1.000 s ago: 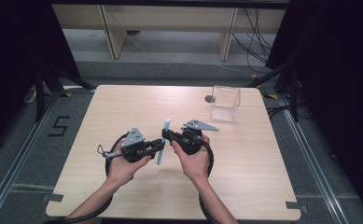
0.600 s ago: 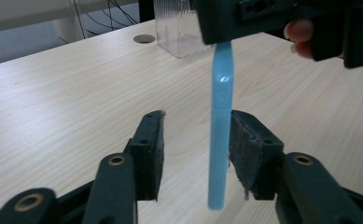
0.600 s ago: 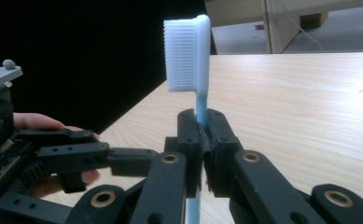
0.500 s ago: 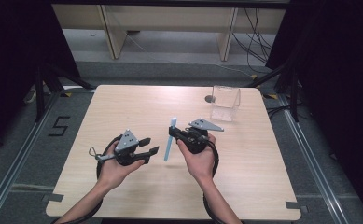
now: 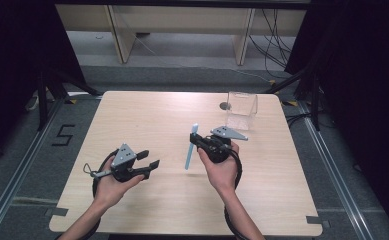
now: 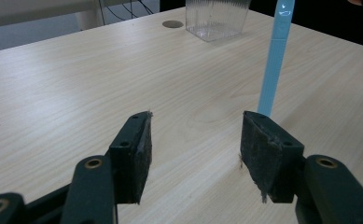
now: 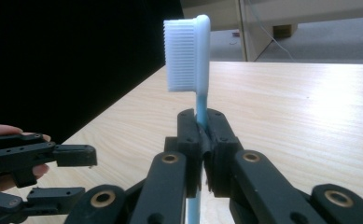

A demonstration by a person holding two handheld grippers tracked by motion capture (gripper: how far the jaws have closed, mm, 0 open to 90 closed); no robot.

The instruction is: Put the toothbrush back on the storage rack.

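Observation:
A light blue toothbrush (image 5: pixel 190 147) with white bristles (image 7: pixel 188 51) stands nearly upright above the wooden table (image 5: pixel 147 115). My right gripper (image 5: pixel 194 141) is shut on its handle just below the head (image 7: pixel 202 130). My left gripper (image 5: pixel 150 159) hovers over the table's front left, apart from the brush. Its jaws have just been opening and now stand open with nothing between them (image 6: pixel 195 140). In the left gripper view the brush handle (image 6: pixel 273 56) rises beyond the right jaw. The right gripper view shows the left gripper (image 7: pixel 72 172) at the lower left.
A clear plastic cup (image 5: pixel 241 110) stands at the table's back right, also in the left gripper view (image 6: pixel 215 16). A small round hole (image 5: pixel 224 105) lies just left of it. Dark floor and shelving legs surround the table.
The left gripper, close against the toothbrush's lower end a second ago, has drawn away to the left and opened its jaws. The right gripper has shifted slightly right with the brush held upright.

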